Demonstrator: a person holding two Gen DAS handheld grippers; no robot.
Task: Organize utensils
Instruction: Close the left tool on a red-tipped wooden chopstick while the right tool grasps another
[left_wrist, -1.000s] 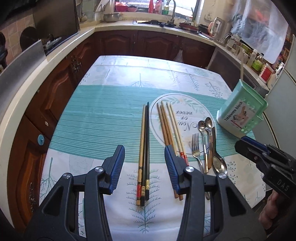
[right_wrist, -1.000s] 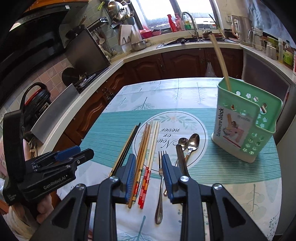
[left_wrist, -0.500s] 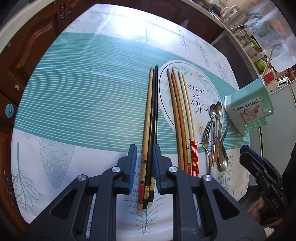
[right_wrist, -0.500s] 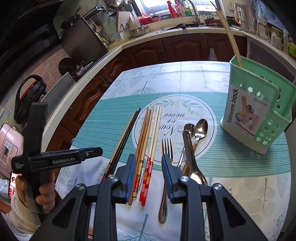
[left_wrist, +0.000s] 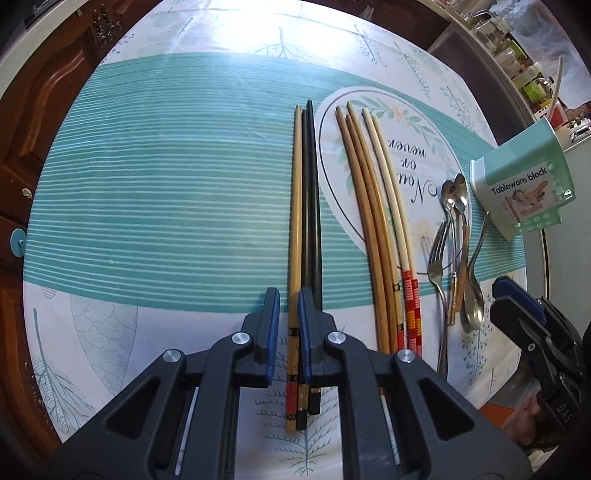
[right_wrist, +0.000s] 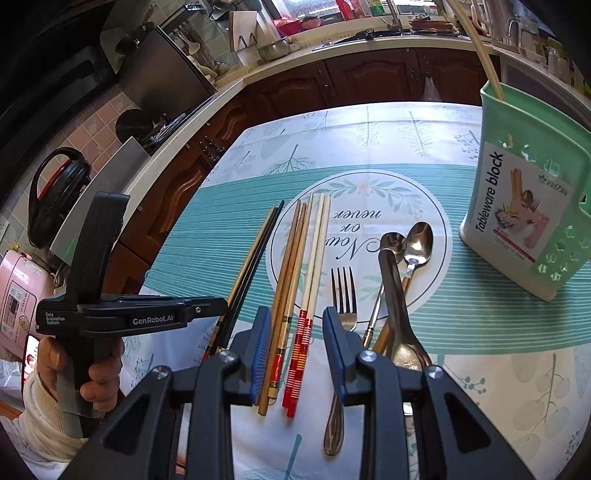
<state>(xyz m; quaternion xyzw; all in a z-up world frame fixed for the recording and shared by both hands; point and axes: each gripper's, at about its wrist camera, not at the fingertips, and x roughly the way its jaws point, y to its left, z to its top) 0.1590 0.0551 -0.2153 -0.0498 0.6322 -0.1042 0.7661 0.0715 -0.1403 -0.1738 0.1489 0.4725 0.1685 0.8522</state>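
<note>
On the tablecloth lie a tan chopstick and two black chopsticks, side by side. My left gripper points steeply down over their thick ends. Its jaws are closing, with the tan chopstick between the pads; a sliver of cloth still shows beside the left pad. Seen from the right wrist, the left gripper is level with those ends. My right gripper hovers open above several brown chopsticks and a red-banded pale pair, holding nothing. The green tableware holder stands at the right with one pale chopstick in it.
A fork, two spoons and a dark-handled ladle lie right of the chopsticks. A hand and white sleeve grip the left tool. Brown kitchen cabinets and a counter surround the table.
The left gripper came down and tipped forward over the tan and black chopsticks, its jaws narrowing from wide to a slim gap. The right gripper sank a little toward the utensils.
</note>
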